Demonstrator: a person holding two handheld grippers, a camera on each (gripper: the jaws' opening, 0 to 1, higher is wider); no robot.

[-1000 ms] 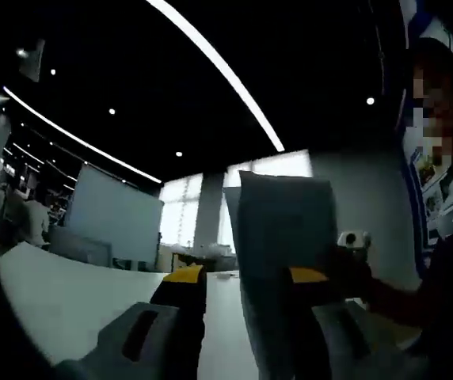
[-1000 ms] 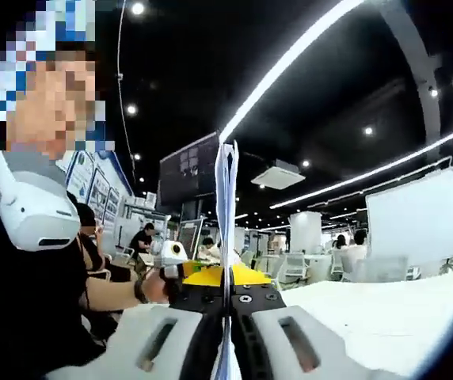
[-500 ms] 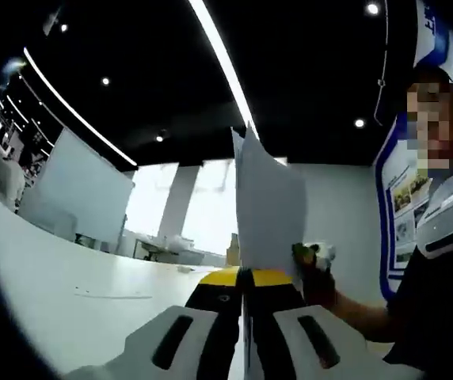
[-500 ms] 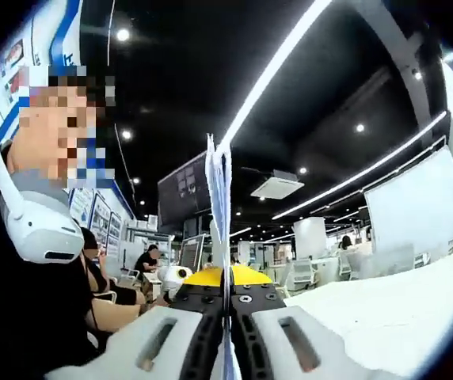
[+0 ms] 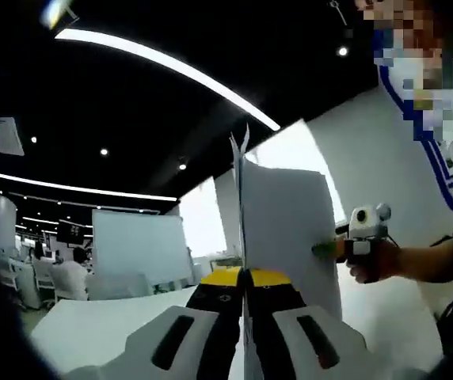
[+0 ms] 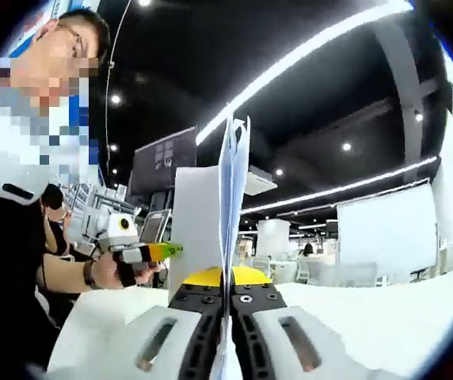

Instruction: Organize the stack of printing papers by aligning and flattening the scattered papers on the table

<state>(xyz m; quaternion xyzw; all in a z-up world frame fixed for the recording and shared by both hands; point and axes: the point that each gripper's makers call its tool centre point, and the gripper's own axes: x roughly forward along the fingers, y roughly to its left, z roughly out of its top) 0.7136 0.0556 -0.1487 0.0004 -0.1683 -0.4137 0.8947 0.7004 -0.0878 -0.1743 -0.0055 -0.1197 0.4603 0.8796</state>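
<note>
Up in the air, off the white table (image 5: 108,332), held on edge: the stack of printing papers (image 5: 286,226).

Left gripper (image 5: 244,277), seen in the left gripper view: clenched tight on the near edge of the stack, yellow tips pressed together with paper between them. Sheets standing tall above the jaws, top corners a little uneven, a few tips poking higher than the rest. To the right of the stack, the person's hand (image 5: 381,261) with the right gripper (image 5: 325,248), its tip touching the far side of the paper.

Right gripper, seen in its own view (image 6: 227,277): also clenched on the stack of printing papers (image 6: 232,198), which runs straight up from between the jaws like a thin line, edges fanned a bit at the top. Behind it, one wider white sheet face. To the left, a hand (image 6: 123,269) with the left gripper (image 6: 167,250) reaching the stack from the other side.

White table (image 6: 385,317) low down on the right. Far off: white boards (image 5: 139,245), long ceiling lights (image 6: 306,55), people sitting at desks (image 5: 64,273).
</note>
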